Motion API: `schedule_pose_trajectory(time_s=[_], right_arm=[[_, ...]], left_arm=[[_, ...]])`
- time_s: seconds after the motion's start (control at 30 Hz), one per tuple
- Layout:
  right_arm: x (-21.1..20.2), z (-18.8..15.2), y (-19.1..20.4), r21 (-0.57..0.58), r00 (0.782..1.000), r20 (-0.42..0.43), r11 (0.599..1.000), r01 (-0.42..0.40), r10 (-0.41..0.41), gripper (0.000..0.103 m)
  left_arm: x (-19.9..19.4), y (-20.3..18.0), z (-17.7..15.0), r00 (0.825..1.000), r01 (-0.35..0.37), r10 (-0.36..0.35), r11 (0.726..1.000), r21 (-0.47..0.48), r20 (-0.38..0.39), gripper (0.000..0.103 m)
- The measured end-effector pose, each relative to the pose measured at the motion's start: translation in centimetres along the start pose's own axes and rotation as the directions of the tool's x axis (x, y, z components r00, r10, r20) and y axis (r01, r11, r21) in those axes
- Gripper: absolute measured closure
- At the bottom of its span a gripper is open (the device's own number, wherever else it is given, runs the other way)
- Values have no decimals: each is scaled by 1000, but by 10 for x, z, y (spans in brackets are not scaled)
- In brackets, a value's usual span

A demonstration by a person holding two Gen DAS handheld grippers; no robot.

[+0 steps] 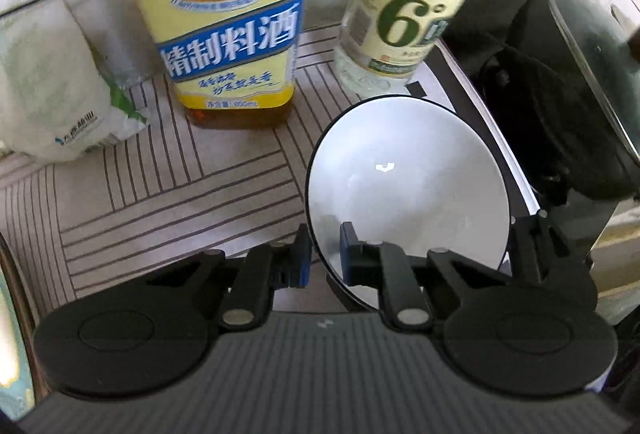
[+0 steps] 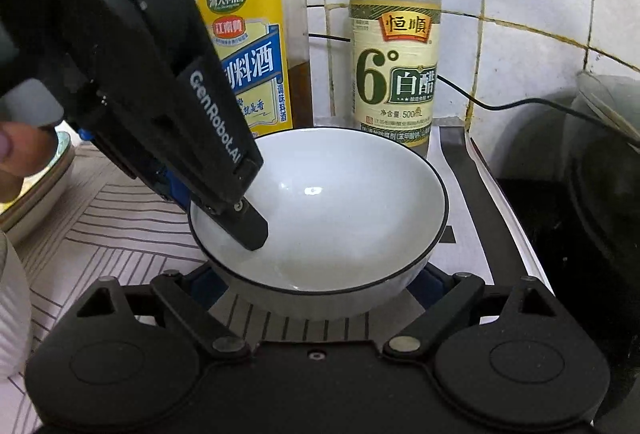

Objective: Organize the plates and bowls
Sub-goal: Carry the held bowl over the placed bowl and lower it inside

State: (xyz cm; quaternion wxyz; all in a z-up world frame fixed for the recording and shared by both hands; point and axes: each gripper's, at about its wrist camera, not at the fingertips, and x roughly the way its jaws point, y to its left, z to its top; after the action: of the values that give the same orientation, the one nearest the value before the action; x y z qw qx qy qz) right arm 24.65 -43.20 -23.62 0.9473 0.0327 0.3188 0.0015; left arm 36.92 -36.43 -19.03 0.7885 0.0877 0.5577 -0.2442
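A white bowl (image 1: 408, 186) with a thin dark rim rests half on the striped mat (image 1: 160, 202) and half on a white cooker top (image 2: 492, 202). My left gripper (image 1: 325, 258) is shut on the bowl's near-left rim, one finger outside the wall and one inside. In the right wrist view the left gripper (image 2: 216, 210) comes down from the upper left onto the bowl (image 2: 340, 202). My right gripper (image 2: 318, 286) stands open and low in front, its fingers spread wide on either side of the bowl's lower body. The bowl hides part of its blue pads.
A yellow-labelled cooking wine bottle (image 1: 228, 34) and a vinegar bottle (image 1: 400, 22) stand close behind the bowl against the tiled wall. A black pot with a glass lid (image 1: 580, 94) is at the right. A white bag (image 1: 52, 102) and stacked plates (image 2: 40, 186) lie left.
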Motion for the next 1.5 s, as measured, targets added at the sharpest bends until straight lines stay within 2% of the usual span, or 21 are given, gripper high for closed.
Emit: schedule_pose_trajectory(time_s=[0.2, 0.4, 0.5, 0.73, 0.97, 1.23, 1.5], right_arm=[[-20, 1, 5, 14, 1000, 24, 1000, 2, -2, 8], [-61, 11, 17, 26, 998, 50, 999, -26, 25, 8], [-84, 16, 25, -6, 997, 70, 999, -44, 45, 8], [-131, 21, 48, -91, 986, 111, 989, -114, 124, 8], [-166, 29, 73, -161, 964, 82, 958, -238, 253, 7], [-163, 27, 108, -273, 928, 8, 893, -357, 373, 7], [-128, 18, 129, -273, 897, -72, 856, -439, 437, 7]], left_arm=[[-18, -13, -7, 1000, -13, 13, 999, 43, 10, 90], [-64, -14, -23, 999, 2, -4, 998, 58, 32, 90], [-89, -12, -35, 999, 7, -10, 998, 61, 47, 90], [-145, 3, -71, 996, 15, -17, 1000, 23, 87, 89], [-189, 31, -103, 993, 3, 1, 1000, -30, 117, 89], [-209, 64, -136, 991, -37, 51, 993, -114, 124, 89], [-185, 95, -159, 996, -71, 82, 974, -217, 41, 88]])
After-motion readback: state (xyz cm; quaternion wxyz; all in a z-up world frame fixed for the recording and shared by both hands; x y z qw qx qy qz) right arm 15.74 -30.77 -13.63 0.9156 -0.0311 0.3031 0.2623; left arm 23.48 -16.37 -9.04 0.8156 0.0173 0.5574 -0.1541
